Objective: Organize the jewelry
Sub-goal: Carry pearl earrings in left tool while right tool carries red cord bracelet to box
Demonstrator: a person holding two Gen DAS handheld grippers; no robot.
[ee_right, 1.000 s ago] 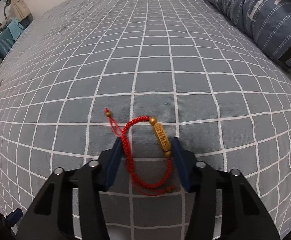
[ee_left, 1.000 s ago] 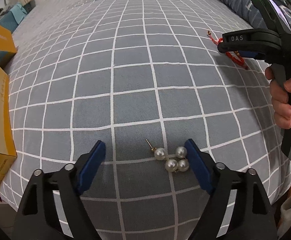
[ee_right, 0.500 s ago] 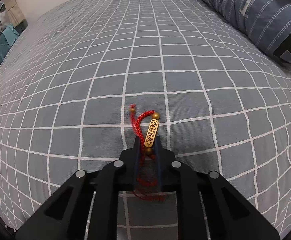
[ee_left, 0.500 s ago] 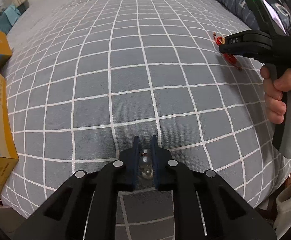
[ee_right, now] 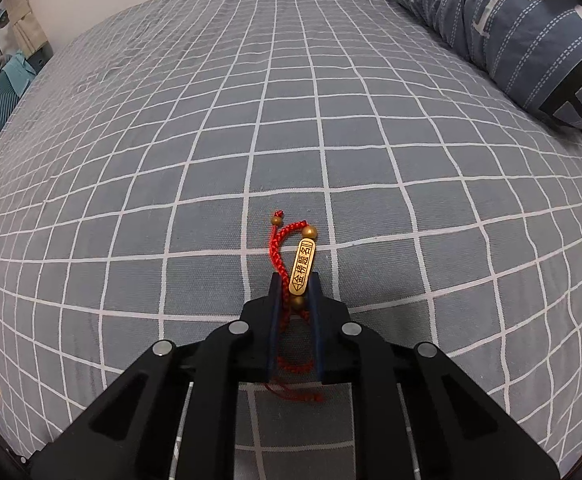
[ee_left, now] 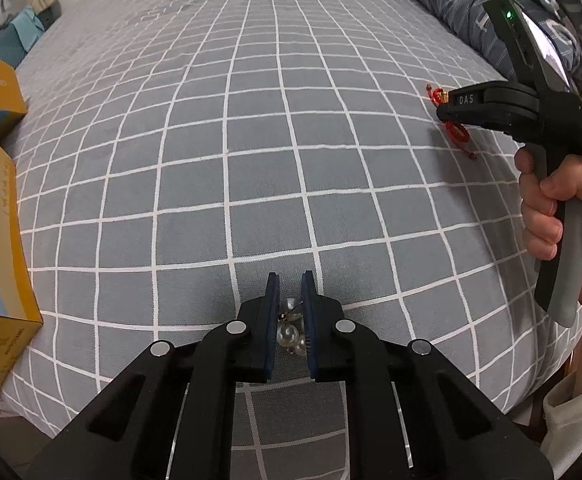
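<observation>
My left tool (ee_left: 290, 308) grips pearls (ee_left: 288, 334), my right tool (ee_right: 295, 294) a bracelet (ee_right: 301, 268), near the bed's (ee_left: 251, 160) edge.

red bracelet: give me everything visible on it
The red bracelet is a braided red cord with small gold beads and a flat gold bar charm stamped with characters. It is pinched narrow between the shut pads of the right gripper, its far end and knotted tail poking out over the checked bedsheet, loose cord trailing below.
</observation>
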